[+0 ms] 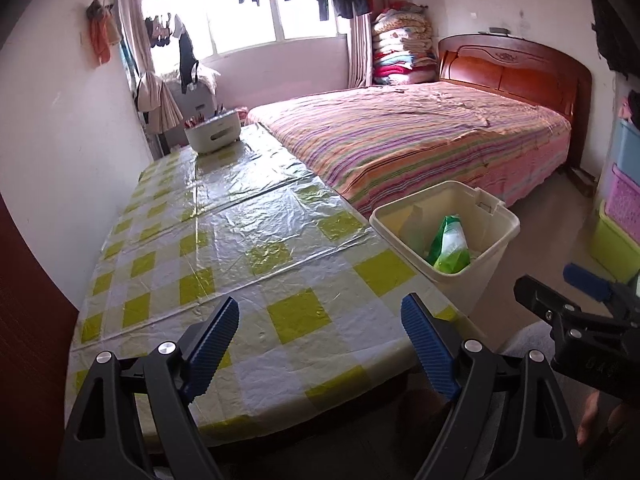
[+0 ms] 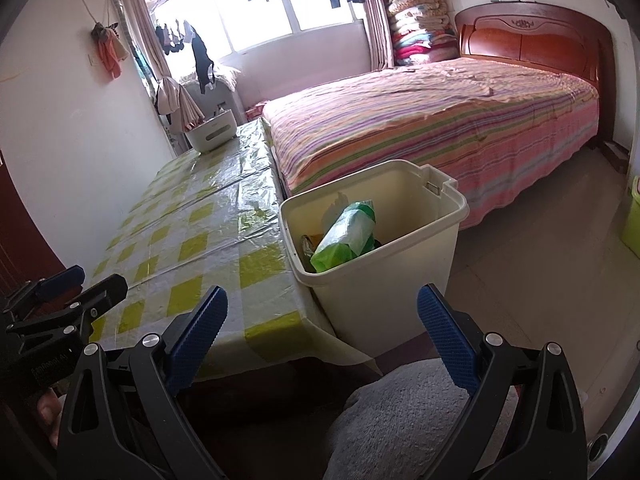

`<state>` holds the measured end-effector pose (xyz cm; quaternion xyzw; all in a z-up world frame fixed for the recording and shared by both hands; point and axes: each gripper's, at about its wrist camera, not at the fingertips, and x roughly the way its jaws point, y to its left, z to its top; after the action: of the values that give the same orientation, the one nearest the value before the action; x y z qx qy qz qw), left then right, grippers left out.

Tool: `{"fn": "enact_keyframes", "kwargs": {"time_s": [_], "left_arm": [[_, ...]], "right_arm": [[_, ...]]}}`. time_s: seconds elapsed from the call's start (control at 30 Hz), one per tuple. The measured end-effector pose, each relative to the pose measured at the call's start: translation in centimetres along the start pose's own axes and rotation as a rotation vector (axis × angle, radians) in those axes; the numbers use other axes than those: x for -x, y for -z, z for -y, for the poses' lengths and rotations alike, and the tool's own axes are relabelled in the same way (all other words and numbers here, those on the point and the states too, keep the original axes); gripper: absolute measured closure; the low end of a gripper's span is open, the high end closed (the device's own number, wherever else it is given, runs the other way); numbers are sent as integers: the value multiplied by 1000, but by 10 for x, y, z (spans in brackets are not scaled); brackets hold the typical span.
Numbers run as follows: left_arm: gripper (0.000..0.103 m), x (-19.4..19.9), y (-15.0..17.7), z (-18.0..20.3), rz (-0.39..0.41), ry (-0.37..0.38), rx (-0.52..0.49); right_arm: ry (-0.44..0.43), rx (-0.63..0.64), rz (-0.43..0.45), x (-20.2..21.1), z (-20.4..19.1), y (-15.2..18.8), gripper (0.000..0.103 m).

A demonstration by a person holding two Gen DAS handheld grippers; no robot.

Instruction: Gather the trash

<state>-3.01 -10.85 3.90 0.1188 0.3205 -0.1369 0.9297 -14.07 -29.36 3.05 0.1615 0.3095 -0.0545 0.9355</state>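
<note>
Right wrist: bin (image 2: 372,280) beyond hand-held gripper (image 2: 322,320).

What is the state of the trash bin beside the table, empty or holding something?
Holding something: the lidless bin stands upright with a green-and-white bag inside, plus other scraps beneath it.

Both views look forward and downward along their own fingers from the near end of the tabletop (image 1: 248,240). The left wrist view sits over the tabletop, with the bin (image 1: 496,216) at right. The right wrist view sits further right, with the bin (image 2: 400,292) near at centre. Both share the tabletop, bin, bed (image 1: 420,136) and window (image 1: 248,20).
</note>
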Motion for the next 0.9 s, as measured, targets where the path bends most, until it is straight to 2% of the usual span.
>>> {"fn": "enact_keyframes", "kwargs": {"time_s": [0.27, 0.9], "left_arm": [[22, -12, 0, 4, -34, 25, 5], [22, -18, 1, 1, -50, 39, 13]], "right_arm": [[8, -22, -17, -9, 5, 2, 9], [9, -18, -35, -13, -3, 5, 9]]}}
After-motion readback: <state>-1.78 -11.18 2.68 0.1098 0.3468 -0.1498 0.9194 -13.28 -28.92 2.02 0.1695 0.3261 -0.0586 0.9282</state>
